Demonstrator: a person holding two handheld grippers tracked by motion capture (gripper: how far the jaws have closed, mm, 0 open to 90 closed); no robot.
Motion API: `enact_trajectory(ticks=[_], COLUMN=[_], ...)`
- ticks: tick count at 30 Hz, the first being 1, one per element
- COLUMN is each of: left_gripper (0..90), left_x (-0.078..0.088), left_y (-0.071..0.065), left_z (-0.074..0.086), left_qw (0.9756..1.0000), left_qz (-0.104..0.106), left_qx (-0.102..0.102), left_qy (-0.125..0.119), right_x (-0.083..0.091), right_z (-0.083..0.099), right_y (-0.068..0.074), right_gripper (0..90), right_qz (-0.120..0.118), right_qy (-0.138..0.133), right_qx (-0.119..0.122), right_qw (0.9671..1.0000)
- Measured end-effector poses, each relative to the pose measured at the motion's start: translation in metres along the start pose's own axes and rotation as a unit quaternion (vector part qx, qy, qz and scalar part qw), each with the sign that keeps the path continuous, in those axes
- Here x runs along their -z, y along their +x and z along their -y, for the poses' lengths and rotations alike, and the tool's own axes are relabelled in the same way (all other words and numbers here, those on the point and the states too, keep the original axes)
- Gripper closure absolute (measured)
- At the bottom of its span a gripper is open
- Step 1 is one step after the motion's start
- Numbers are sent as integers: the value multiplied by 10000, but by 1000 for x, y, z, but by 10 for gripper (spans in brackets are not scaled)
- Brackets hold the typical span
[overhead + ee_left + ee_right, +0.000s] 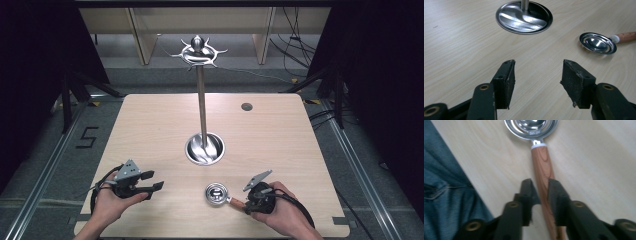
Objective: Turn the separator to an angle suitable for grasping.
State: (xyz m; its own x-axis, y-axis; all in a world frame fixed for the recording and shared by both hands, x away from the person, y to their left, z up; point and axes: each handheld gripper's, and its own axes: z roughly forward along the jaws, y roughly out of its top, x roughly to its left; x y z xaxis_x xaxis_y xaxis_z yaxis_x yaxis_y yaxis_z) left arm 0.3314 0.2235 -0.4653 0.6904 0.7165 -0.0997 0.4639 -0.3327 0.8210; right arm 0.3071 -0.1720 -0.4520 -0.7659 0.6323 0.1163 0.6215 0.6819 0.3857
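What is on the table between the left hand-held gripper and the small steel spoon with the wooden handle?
Nothing: bare light wooden table lies between the left hand-held gripper and the small steel spoon with the wooden handle, as the high view shows.

stand post [525, 3]: cut off by top edge | spoon handle [544, 175]: far end hidden under jaws | denim: blurred

Table [150, 130] is evenly lit from overhead on my feed, shadows soft and short. Surroundings fall off to near black on both sides. Glare streaks on the metal stand base [524, 17] and spoon bowl [598, 43]. Left gripper view is sharp up close. Right gripper view is soft, slightly blurred, jaws out of focus at the bottom edge.
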Motion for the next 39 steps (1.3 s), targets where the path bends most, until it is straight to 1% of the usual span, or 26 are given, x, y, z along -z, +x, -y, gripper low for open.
enact_trajectory(ticks=[2, 3, 4, 5, 7, 8, 9, 11, 12, 13, 14, 15, 18, 19, 20, 23, 26, 27, 28, 29, 31, 32, 33, 34, 35, 39], left_gripper=[434, 434, 433, 430, 426, 425, 424, 424, 424, 424, 424, 424, 424, 423, 423, 423, 422, 422, 422, 421, 420, 420, 420, 419, 419, 418], left_x=[1, 0, 0, -1, 0, 0, 1, 2, 2, 1, 1, 1, 1, 1, 1, 2, 2, 2, 2, 1, 2, 2, 2, 2, 1, 0], left_y=[1, 0, 0, 1, 1, 1, 1, 0, 0, 0, 0, 1, 1, 0, 0, 1, 0, 0, 0, -1, 0, 0, 0, 0, -1, -2], left_z=[0, 1, 1, 2, 1, 1, 1, 1, 1, 0, 0, 1, 0, 1, 1, 0, 0, 0, 0, 0, -1, -1, -1, -1, 0, 0], left_qw=[10000, 9999, 9999, 9999, 9999, 9999, 10000, 9999, 9999, 9999, 9999, 9999, 9999, 9999, 9999, 9999, 9999, 9999, 9999, 9999, 9999, 9999, 9999, 9999, 9999, 9999], left_qz=[-25, 7, -23, 16, 21, 21, 17, 6, 6, 12, 14, 34, 15, 33, 33, 14, 19, 12, 16, 50, 59, 67, 69, 70, 50, 50], left_qx=[-69, 97, 64, 94, 84, 84, 15, 11, 11, 16, 15, -14, -12, 55, 55, -8, 12, 9, 7, 57, -52, -71, -75, -77, 33, 52], left_qy=[59, 38, 78, 32, 63, 63, 81, 108, 108, 110, 115, 153, 163, 104, 104, 144, 133, 160, 161, 91, 111, 131, 124, 127, 112, 114], right_x=[1, 1, 2, 1, -4, -4, -9, -14, -15, -15, -15, -15, -18, -20, -20, -21, -21, -23, -22, -21, -20, -20, -21, -20, -21, -21], right_z=[0, 0, 0, 0, 1, 1, 4, 6, 8, 8, 8, 9, 10, 12, 12, 10, 10, 11, 10, 9, 8, 8, 7, 6, 3, -3], right_y=[2, 2, 4, 7, 8, 8, 8, 5, 0, 0, 2, 0, -2, -4, -4, -1, -5, -6, -7, -8, -10, -10, -13, -16, -21, -32], right_gripper=[891, 891, 900, 900, 900, 900, 900, 900, 900, 900, 900, 900, 900, 900, 900, 900, 900, 900, 900, 900, 900, 900, 900, 900, 900, 900], right_qz=[14, 14, -93, -212, -383, -383, -428, -374, -270, -270, -212, -113, -144, -101, -101, -41, 69, 94, 116, 167, 219, 219, 91, 169, 245, 450], right_qy=[132, 132, 243, 396, 850, 850, 1073, 1203, 1348, 1348, 1411, 1561, 1542, 1579, 1579, 1692, 1755, 1623, 1643, 1675, 1720, 1720, 1609, 1591, 1520, 1414], right_qx=[-22, -22, -119, -361, -579, -579, -660, -714, -567, -567, -884, -1003, -1072, -890, -890, -1150, -1025, -1044, -1114, -1351, -1504, -1504, -1474, -1409, -1504, -1473], right_qw=[9999, 9999, 9996, 9983, 9940, 9940, 9911, 9895, 9889, 9889, 9858, 9826, 9821, 9834, 9834, 9788, 9791, 9812, 9800, 9764, 9733, 9733, 9759, 9770, 9766, 9779])
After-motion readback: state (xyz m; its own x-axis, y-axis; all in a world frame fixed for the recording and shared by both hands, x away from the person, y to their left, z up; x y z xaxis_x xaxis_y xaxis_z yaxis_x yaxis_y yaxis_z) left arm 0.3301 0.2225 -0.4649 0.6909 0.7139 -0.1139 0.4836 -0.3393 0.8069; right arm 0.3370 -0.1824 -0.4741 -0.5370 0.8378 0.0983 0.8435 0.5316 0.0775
